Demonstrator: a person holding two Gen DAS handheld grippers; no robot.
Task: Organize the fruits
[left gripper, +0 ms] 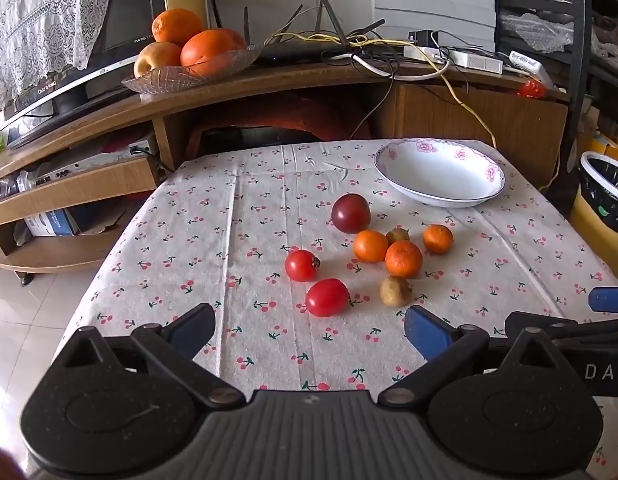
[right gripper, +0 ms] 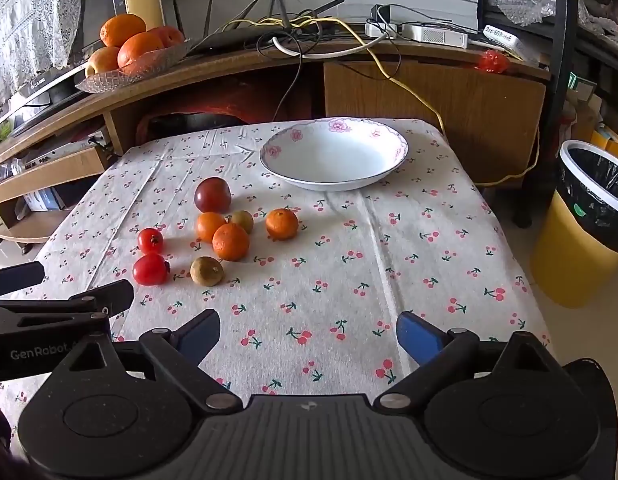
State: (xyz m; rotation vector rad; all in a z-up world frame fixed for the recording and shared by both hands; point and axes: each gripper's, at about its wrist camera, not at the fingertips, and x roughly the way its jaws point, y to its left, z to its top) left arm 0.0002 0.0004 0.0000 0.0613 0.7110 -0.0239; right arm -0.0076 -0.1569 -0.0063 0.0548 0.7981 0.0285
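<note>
Fruits: two red tomatoes (left gripper: 327, 297), three mandarins (left gripper: 403, 258), two small brown fruits (left gripper: 395, 291) and one dark red fruit (left gripper: 351, 213) lie loose together on the counter (left gripper: 245, 240), ahead of the left fingers (left gripper: 309, 330) and ahead-left of the right fingers (right gripper: 308, 334).
Bowl: white flowered bowl (right gripper: 335, 156), holding nothing, beyond the fruits, straight ahead of the right fingers.
Left fingers: spread wide, gripping nothing, above the near cloth.
Right fingers: spread wide, gripping nothing, just beside the left ones.
</note>
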